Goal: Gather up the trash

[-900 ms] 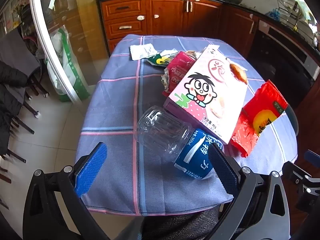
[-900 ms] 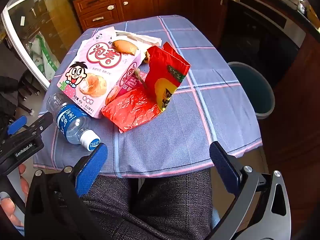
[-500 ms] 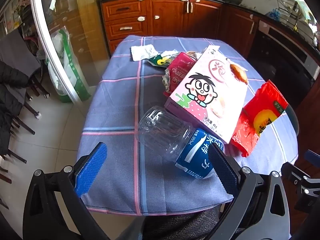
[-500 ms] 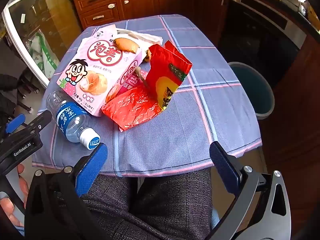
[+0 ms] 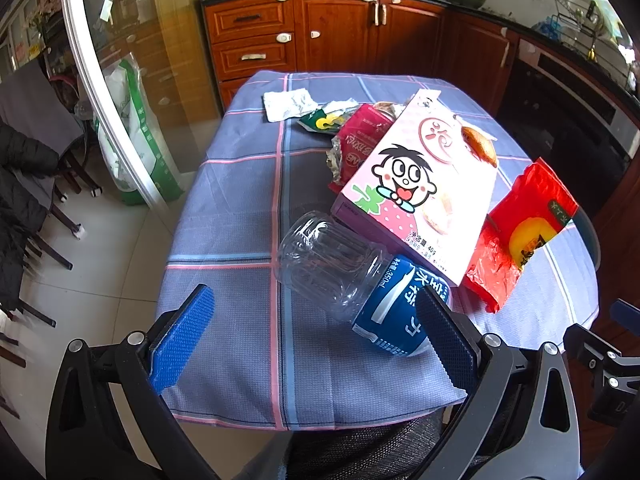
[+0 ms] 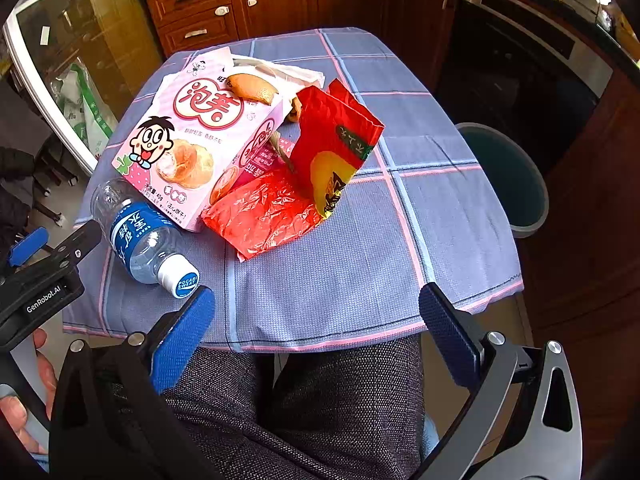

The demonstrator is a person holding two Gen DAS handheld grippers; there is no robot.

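Right wrist: bottle (image 6: pixel 140 236) lies diagonally, cap toward the near edge.

From my left tongs (image 5: pixel 314 340), bare tablecloth (image 5: pixel 232 240) runs open toward eleven o'clock. At one o'clock the water bottle (image 5: pixel 360 284) lies against the pink snack box (image 5: pixel 420 192), blocking that way. My right tongs (image 6: pixel 316 332) have clear cloth ahead; the red wrapper (image 6: pixel 276 208) sits at eleven.

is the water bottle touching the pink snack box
Touching. In the right wrist view the water bottle lies on its side with its clear base end pressed against the lower edge of the pink snack box, no cloth showing between them.
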